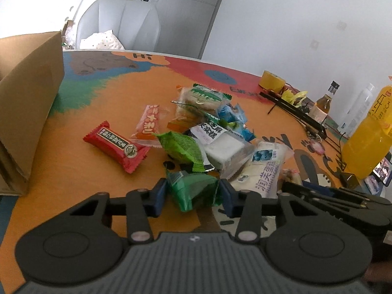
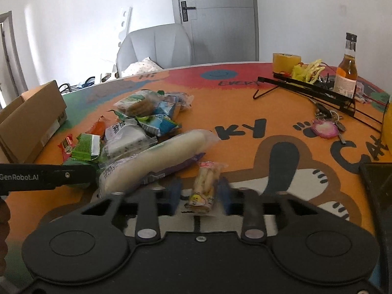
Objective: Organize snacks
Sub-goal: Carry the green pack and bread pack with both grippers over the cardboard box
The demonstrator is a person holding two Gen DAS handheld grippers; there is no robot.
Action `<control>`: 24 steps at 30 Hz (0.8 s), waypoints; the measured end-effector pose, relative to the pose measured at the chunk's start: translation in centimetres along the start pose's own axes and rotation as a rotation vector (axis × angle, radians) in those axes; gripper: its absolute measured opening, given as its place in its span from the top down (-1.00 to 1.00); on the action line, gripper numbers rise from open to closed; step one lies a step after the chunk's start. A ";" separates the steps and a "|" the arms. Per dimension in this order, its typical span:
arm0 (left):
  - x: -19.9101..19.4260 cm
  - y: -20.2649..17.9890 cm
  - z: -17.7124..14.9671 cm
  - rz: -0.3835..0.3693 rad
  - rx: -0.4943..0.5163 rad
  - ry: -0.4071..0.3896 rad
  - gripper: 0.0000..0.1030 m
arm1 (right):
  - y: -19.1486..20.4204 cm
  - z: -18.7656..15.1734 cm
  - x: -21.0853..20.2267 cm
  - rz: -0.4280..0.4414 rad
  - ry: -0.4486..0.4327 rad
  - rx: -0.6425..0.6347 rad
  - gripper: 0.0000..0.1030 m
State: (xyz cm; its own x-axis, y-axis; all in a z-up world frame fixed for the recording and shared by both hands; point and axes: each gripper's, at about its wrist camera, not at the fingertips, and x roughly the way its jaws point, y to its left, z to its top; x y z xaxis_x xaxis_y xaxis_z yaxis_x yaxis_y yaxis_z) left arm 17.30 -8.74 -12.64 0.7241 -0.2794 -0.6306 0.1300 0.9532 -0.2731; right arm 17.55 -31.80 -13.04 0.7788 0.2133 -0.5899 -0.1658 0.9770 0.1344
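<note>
Two hand-held grippers at a snack heap on a painted round table.

The table (image 2: 245, 112) has bare orange surface left of the heap, up to the cardboard box (image 1: 29, 112) at that edge. In the heap, the long white bread pack (image 2: 159, 156) lies slantwise. At its left end the left gripper (image 1: 193, 191) pinches a green packet (image 1: 193, 191), both pads pressed on it. Just right of the bread, the right gripper (image 2: 199, 191) has its pads closed on a small clear snack pack (image 2: 204, 186), whose long axis points away from the camera. A bottle (image 2: 346, 68) stands well apart, far right.
</note>
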 end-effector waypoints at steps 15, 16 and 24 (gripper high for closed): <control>-3.0 -0.2 0.4 0.002 0.009 -0.085 0.20 | 0.2 1.0 -1.7 0.033 -0.052 0.030 0.67; -3.3 -0.1 0.6 0.002 0.008 -0.093 0.20 | 0.4 1.1 -1.9 0.035 -0.058 0.028 0.67; -5.1 0.5 1.5 0.016 0.005 -0.143 0.20 | 2.1 2.4 -2.7 0.079 -0.105 0.009 0.67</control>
State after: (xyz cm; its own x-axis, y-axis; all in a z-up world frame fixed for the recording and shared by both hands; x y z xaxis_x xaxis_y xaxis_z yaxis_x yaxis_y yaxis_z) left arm 14.68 -6.67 -8.45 0.8151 -0.2451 -0.5249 0.1205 0.9580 -0.2602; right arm 16.59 -30.36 -9.24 0.8227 0.2869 -0.4908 -0.2236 0.9570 0.1846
